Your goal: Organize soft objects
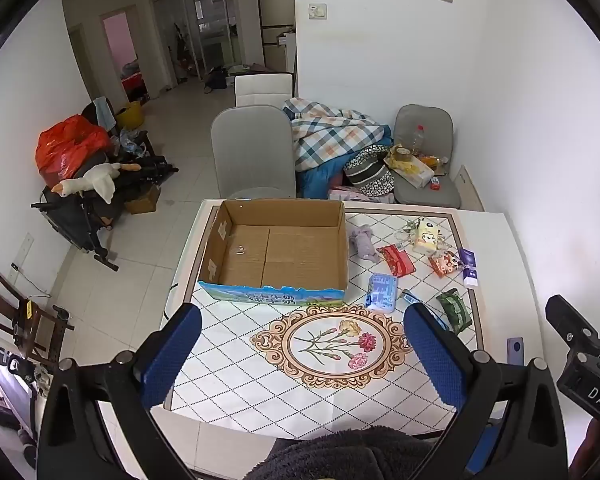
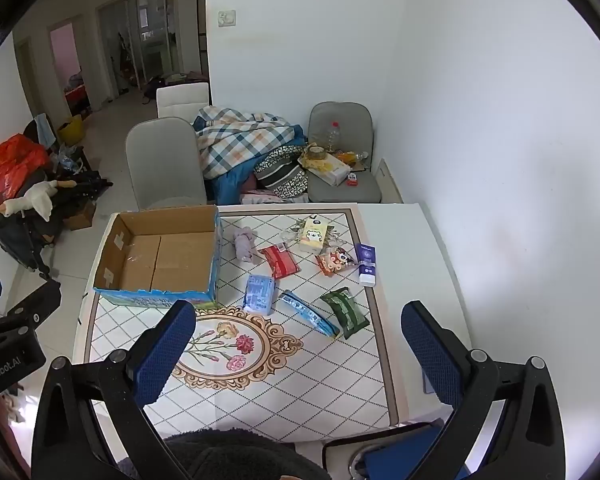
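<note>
An empty open cardboard box stands at the table's far left. To its right lie several soft packs: a light blue tissue pack, a red pack, a green pack, a blue flat pack, an orange pack, a yellow tissue box and a grey plush toy. My left gripper and right gripper are both open and empty, held above the table's near edge.
The tiled table stands against a white wall on the right. A purple-and-white box lies near the packs. A phone lies at the right edge. Grey chairs and a blanket pile stand behind the table.
</note>
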`<state>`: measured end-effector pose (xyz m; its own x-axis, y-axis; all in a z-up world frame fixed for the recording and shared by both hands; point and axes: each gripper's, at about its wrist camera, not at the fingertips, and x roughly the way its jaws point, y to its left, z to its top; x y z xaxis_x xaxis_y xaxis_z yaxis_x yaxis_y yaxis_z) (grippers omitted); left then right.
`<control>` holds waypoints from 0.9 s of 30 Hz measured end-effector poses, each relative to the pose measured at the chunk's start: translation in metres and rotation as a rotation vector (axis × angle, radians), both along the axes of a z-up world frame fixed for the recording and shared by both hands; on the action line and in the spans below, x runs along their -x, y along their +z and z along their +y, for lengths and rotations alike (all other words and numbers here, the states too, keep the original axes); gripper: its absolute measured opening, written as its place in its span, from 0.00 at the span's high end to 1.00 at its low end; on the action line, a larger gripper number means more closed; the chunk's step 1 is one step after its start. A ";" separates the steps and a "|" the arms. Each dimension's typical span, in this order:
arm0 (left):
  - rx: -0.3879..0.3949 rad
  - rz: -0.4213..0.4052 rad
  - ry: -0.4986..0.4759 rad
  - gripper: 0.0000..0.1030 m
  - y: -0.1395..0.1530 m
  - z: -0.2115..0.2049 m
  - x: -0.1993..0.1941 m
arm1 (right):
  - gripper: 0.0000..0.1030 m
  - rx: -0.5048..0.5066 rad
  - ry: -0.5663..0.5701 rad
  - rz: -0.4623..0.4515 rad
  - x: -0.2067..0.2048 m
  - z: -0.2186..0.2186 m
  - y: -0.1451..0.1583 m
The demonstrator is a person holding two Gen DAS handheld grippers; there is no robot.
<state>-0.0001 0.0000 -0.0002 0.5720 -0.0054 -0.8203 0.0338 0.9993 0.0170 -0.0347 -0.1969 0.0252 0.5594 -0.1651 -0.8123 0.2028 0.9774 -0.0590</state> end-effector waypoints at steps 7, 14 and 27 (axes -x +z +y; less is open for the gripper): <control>0.009 0.005 -0.004 0.00 0.000 0.000 0.000 | 0.00 0.016 0.000 -0.005 0.001 0.002 -0.001; 0.013 0.040 -0.011 0.00 -0.004 0.001 -0.001 | 0.00 0.016 -0.001 0.002 0.001 0.003 -0.003; 0.006 0.046 -0.011 0.00 -0.010 -0.002 0.004 | 0.00 0.010 0.002 0.007 0.005 0.002 -0.009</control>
<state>-0.0044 -0.0018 -0.0101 0.5337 -0.0162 -0.8455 0.0451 0.9989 0.0093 -0.0398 -0.1946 0.0162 0.5544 -0.1726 -0.8141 0.2007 0.9771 -0.0705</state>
